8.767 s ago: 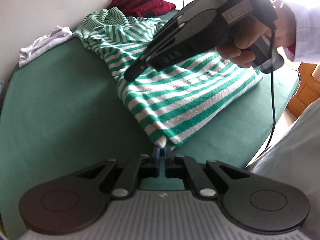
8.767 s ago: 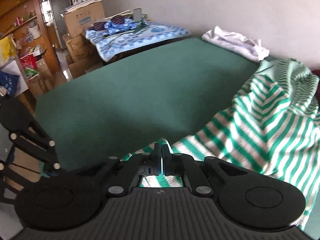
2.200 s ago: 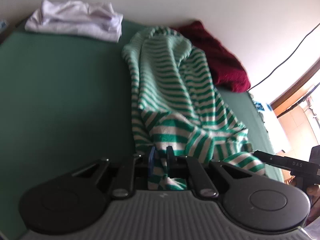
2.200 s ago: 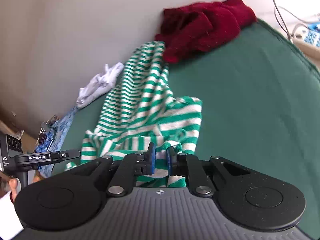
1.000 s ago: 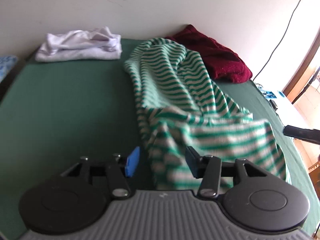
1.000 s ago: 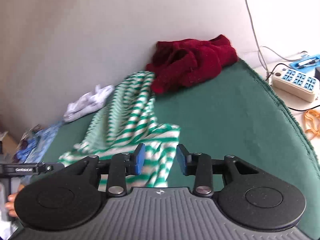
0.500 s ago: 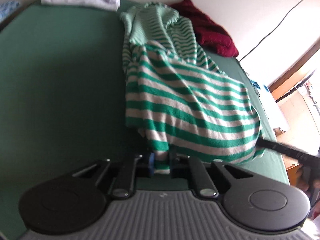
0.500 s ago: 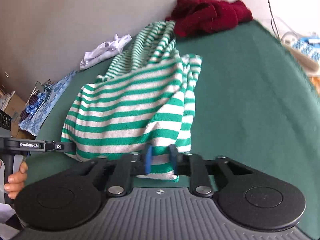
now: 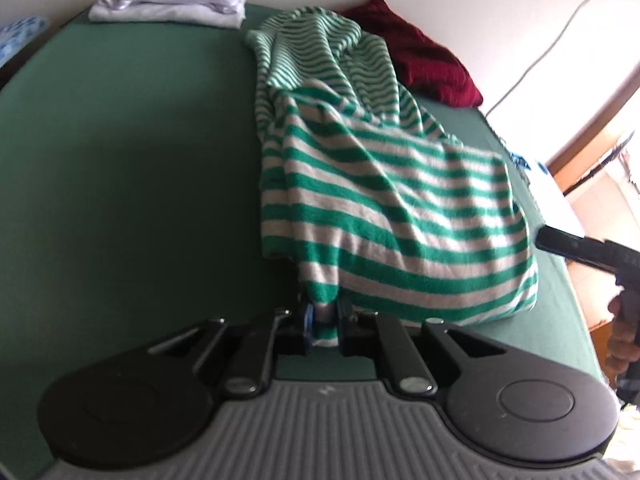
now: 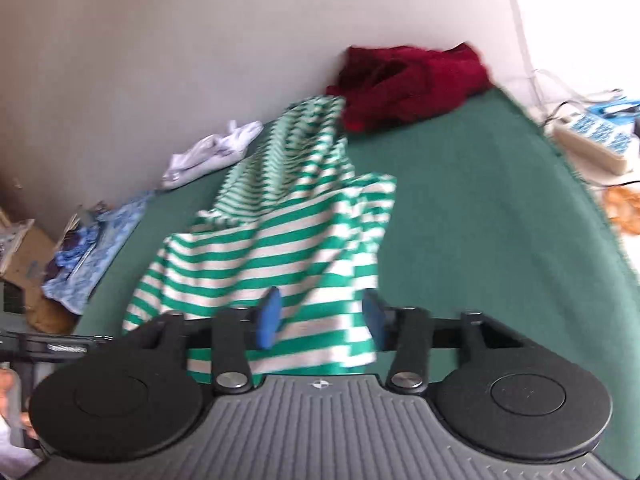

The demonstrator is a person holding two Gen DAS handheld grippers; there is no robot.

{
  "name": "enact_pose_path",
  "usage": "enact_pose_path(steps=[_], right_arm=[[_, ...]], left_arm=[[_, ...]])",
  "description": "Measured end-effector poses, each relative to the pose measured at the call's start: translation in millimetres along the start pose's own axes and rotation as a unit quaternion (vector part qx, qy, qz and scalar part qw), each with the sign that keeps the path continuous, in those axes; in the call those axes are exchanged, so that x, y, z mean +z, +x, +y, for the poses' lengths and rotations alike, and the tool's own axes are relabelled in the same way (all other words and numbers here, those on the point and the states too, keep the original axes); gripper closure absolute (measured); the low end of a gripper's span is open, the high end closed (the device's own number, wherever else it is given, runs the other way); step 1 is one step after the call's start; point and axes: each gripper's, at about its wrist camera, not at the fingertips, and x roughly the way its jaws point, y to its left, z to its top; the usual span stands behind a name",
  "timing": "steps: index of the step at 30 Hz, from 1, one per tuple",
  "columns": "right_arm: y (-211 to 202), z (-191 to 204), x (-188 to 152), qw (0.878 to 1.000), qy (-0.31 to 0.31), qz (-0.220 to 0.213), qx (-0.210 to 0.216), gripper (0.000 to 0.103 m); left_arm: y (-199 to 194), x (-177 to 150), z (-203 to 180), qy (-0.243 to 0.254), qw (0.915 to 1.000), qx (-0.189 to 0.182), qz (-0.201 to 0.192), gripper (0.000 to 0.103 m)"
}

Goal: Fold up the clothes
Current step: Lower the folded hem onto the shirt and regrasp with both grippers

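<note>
Three garments lie on the green cloth-covered tabletop: a green-and-white striped knit top, a dark red fuzzy knit bunched against the far wall, and a thin white garment loosely folded at the far left corner. The striped top is soft and terry-like, with broad bands on its near, doubled-over part and narrower stripes on the far part, which rises in a rumpled hump toward the wall and touches the red knit. Its near portion forms a rough, slightly puffed rectangle running across the cloth's right half. The left hand-held gripper is clamped on the top's near left corner, a small tuft of hem pinched between its blue pads. The right hand-held gripper stands with its jaws parted; they have just been opening, and the striped fabric lies below and between the blue pads without being pressed by them. In the left wrist view its black finger reaches toward the top's right edge, with a hand behind it. Both gripper bodies are matte black linkages over ribbed grey housings. Off the tabletop's right edge sits a cream power strip with blue sockets, and at the far left a blue patterned cloth covers another surface.
</note>
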Motion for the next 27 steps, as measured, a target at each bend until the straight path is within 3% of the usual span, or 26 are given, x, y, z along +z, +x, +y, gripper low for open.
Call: enact_pose_path(steps=[1,2,3,7,9,12,13,14,16,17,19,21,22,23,24,27], right_arm=[[10.5,3.0,-2.6,1.000,-0.010,0.005,-0.008,0.059],[18.9,3.1,-3.0,1.000,-0.015,0.007,-0.021,0.084],[26.9,2.8,-3.2,0.999,-0.020,0.008,-0.034,0.095],[44.5,-4.8,-0.7,0.999,0.001,0.007,-0.048,0.097],[43.1,-4.5,0.2,0.999,0.002,0.010,-0.046,0.090],[28.0,-0.5,9.5,0.998,-0.029,-0.029,-0.056,0.076],[26.1,1.9,14.4,0.996,-0.041,-0.039,-0.066,0.072],[27.0,2.7,19.3,0.996,-0.046,-0.047,-0.063,0.063],[34.9,2.5,28.7,0.996,-0.048,-0.053,-0.050,0.051],[42.5,1.6,33.1,0.997,-0.046,-0.050,-0.042,0.050],[60.3,-2.0,39.7,0.997,-0.038,-0.044,-0.044,0.051],[77.2,-7.3,44.9,0.998,-0.019,-0.036,-0.050,0.056],[82.7,-10.6,47.0,0.999,-0.007,-0.031,-0.044,0.067],[86.0,-13.0,47.9,0.999,-0.004,-0.030,-0.044,0.082],[87.7,-13.7,48.7,0.998,-0.009,-0.029,-0.047,0.083],[94.1,-19.4,46.5,0.997,-0.004,-0.031,-0.076,0.086]], left_arm=[[0.1,-2.7,-0.7,0.007,1.0000,0.005,-0.002,0.094],[-0.5,-4.6,-2.1,0.012,0.9999,0.011,-0.002,0.094],[-1.4,-6.3,-2.9,0.015,0.9998,0.016,-0.001,0.094],[-3.9,-7.7,0.0,0.022,0.9994,0.024,0.006,0.087],[-10.0,-6.4,1.8,0.024,0.9994,0.026,0.008,0.084],[-35.8,-2.7,3.4,0.047,0.9978,0.035,-0.031,0.082],[-42.0,1.3,5.2,0.051,0.9969,0.042,-0.044,0.078],[-48.1,5.4,7.0,0.054,0.9957,0.050,-0.057,0.067],[-44.0,21.2,12.0,0.052,0.9941,0.051,-0.079,0.065],[-36.2,31.0,14.6,0.044,0.9949,0.046,-0.079,0.065],[-14.6,48.5,17.1,0.033,0.9962,0.042,-0.068,0.062],[5.4,61.7,17.5,0.031,0.9968,0.043,-0.060,0.067],[14.6,66.3,16.9,0.035,0.9967,0.046,-0.057,0.069],[23.8,71.0,16.2,0.038,0.9966,0.048,-0.054,0.087],[32.7,75.4,15.5,0.041,0.9965,0.051,-0.052,0.096],[35.2,73.6,12.5,0.058,0.9942,0.067,-0.062,0.097]])
